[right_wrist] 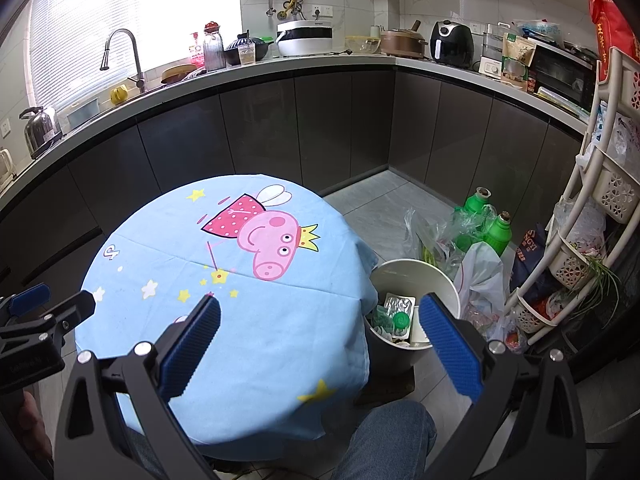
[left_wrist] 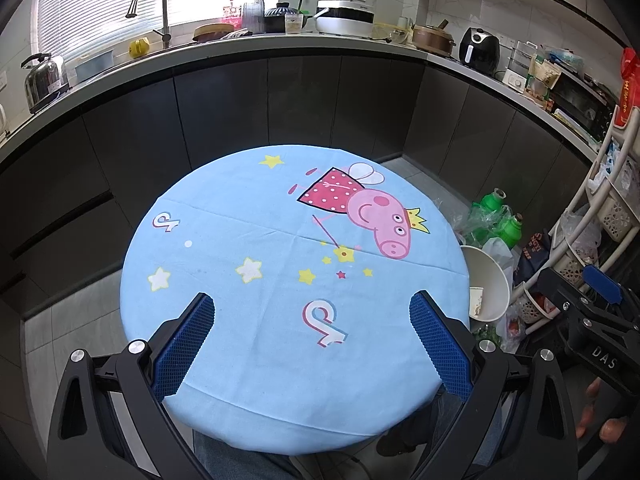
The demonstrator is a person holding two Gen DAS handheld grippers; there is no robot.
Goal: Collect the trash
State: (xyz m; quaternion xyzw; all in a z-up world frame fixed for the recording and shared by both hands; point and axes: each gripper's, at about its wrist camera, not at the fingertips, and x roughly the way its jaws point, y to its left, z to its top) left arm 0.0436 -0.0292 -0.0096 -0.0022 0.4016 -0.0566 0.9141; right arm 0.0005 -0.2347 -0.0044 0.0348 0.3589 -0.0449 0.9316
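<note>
A round table with a blue cartoon-pig cloth [left_wrist: 256, 340] [right_wrist: 280, 344] fills both views; no loose trash shows on it. A white trash bin [right_wrist: 416, 272] [left_wrist: 494, 276] stands on the floor at the table's right side. Inside it lie a foil-lidded tray [right_wrist: 397, 305], a green cap [right_wrist: 400, 320] and other packaging. My left gripper [left_wrist: 312, 306] hovers open over the near part of the cloth, nothing between its blue pads. My right gripper [right_wrist: 320, 316] is open too, straddling the table's right edge and the bin. The other gripper shows at the edge of each view.
Green bottles [right_wrist: 498, 232] and plastic bags [right_wrist: 480, 276] crowd the floor behind the bin. A white basket rack [right_wrist: 592, 216] stands at the right. A dark-fronted kitchen counter [left_wrist: 280, 46] with sink and appliances curves behind. A person's jeans-clad knee [right_wrist: 396, 436] sits below the table.
</note>
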